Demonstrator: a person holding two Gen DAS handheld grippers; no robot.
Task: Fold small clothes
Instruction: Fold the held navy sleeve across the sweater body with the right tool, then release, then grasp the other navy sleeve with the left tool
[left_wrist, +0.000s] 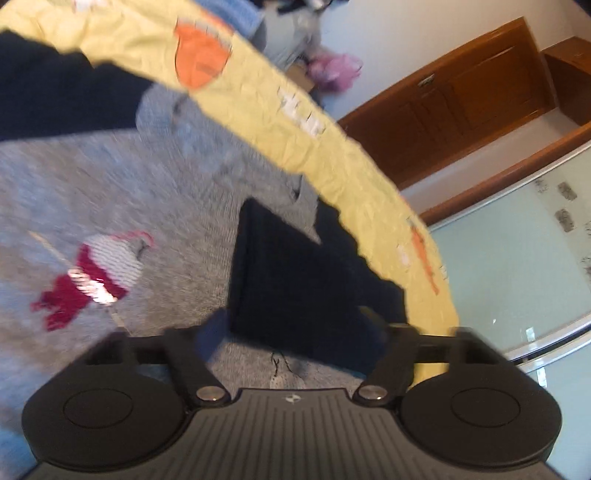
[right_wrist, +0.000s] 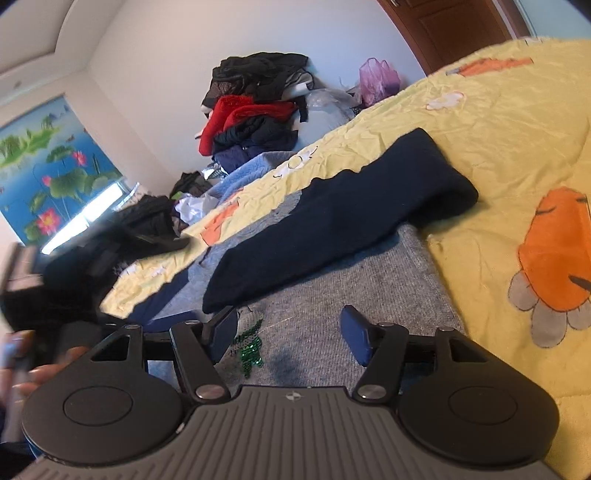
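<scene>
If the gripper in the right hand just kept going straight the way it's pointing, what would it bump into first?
Most likely the grey knitted sweater lying on the yellow bedspread. The right gripper, jaws open and empty, tilts down at it. A little farther along lies the sweater's dark navy sleeve, though depth is hard to judge.

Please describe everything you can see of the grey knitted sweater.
The grey sweater lies flat on the yellow bedspread. It looks like soft knit, with dark navy sleeves: one sleeve is folded across its body. The left wrist view shows a knitted maroon and white motif; a small green sequin figure also shows. No gripper pad presses on it.
</scene>
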